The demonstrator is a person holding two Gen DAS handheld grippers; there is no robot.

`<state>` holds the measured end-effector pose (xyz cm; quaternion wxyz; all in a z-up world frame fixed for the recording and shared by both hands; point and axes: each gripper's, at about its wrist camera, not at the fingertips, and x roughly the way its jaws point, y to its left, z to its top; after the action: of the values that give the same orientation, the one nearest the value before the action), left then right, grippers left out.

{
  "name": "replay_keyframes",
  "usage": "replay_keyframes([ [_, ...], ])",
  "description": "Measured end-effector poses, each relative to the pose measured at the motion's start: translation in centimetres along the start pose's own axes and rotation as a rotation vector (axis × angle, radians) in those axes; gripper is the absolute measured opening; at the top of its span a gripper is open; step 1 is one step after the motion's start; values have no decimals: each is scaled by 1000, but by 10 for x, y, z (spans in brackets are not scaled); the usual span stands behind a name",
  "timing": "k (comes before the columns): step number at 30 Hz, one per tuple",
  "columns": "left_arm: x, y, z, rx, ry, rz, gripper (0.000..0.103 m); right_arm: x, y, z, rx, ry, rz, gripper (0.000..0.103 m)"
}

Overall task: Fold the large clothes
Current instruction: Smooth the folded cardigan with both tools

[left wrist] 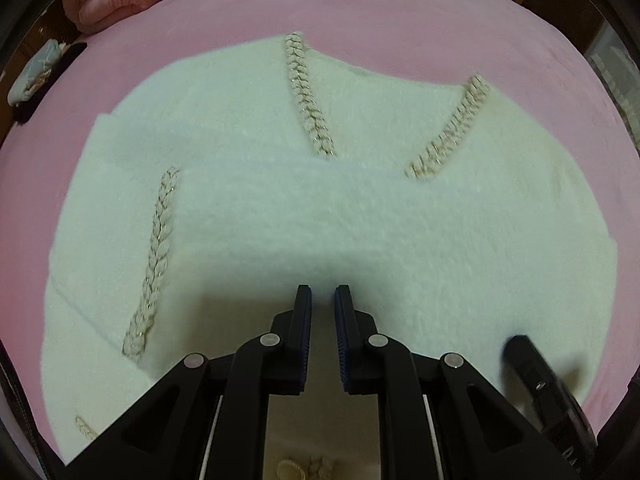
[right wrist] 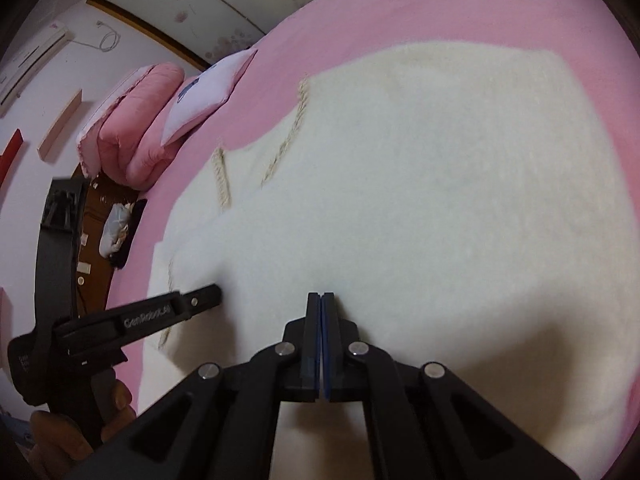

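A: Item one, the garment?

B: One fluffy cream cardigan (left wrist: 320, 208), spread flat on a pink bedsheet (left wrist: 400, 20), taking up the middle of the bed. Part of it is folded across the body. Braided trim (left wrist: 308, 96) runs in strips near the far neckline, and one more strip lies on the left part.

A: Left gripper?

B: Left gripper (left wrist: 323, 292), pointing steeply down over the near edge of the cardigan. Its jaws stand a narrow gap apart with nothing between them; the pads press on no cloth. From the right wrist view its tip sits at the cardigan's left part, and whether it touches the fabric I cannot tell.

A: Right gripper?

B: Right gripper (right wrist: 321, 298), clenched, the two pads meeting with no cloth seen between them. It hangs over the near middle of the cardigan.

A: Anything else on the bed?

B: A rolled pink quilt (right wrist: 132, 128) and a pale pillow (right wrist: 208, 96), both at the far left end, well apart from the cardigan. A hand (right wrist: 80, 428) grips the left gripper's handle.
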<state>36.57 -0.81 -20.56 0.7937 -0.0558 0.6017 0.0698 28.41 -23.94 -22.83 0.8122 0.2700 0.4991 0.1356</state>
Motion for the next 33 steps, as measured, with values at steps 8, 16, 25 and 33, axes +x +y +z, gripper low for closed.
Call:
replay_keyframes([
  [8, 18, 56, 43, -159, -49, 122, 37, -15, -62, 73, -28, -128, -231, 0],
  [16, 30, 68, 47, -117, -81, 245, 46, -38, -87, 95, 22, -177, -400, 0],
  [25, 6, 80, 49, -57, -61, 147, 31, -44, -70, 69, 108, -132, -449, 0],
  [33, 0, 96, 4, -61, -25, 106, 31, -65, -56, 7, 227, -83, -444, 0],
])
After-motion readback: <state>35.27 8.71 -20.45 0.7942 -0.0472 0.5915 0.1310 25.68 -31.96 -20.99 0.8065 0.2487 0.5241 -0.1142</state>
